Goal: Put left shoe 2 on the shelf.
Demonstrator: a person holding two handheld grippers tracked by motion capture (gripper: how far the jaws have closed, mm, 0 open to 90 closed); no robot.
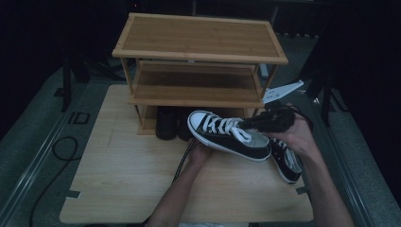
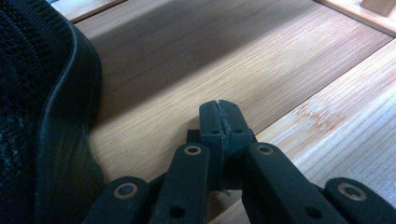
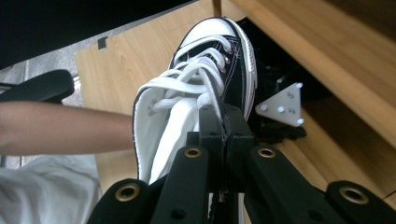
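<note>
Sneaker being carried toward the shoe rack, its partner waiting on the table

From the high view, the right gripper (image 1: 255, 123) is holding a black-and-white sneaker (image 1: 227, 135) lifted above the table (image 1: 118, 189), in front of the wooden rack (image 1: 198, 61); its mate, the second sneaker (image 1: 288, 163), is lying on the table by the right forearm, and dark shoes (image 1: 166, 124) are already sitting on the bottom shelf. In the left gripper view, the left gripper (image 2: 219, 105) is resting fully closed and empty on the wood beside a black shoe (image 2: 42, 116). In the right gripper view, the right gripper's jaws are pinching the sneaker's side edge, toe pointing at the rack. Judging by this, one pair is shelved; both sneakers are left to place.
</note>
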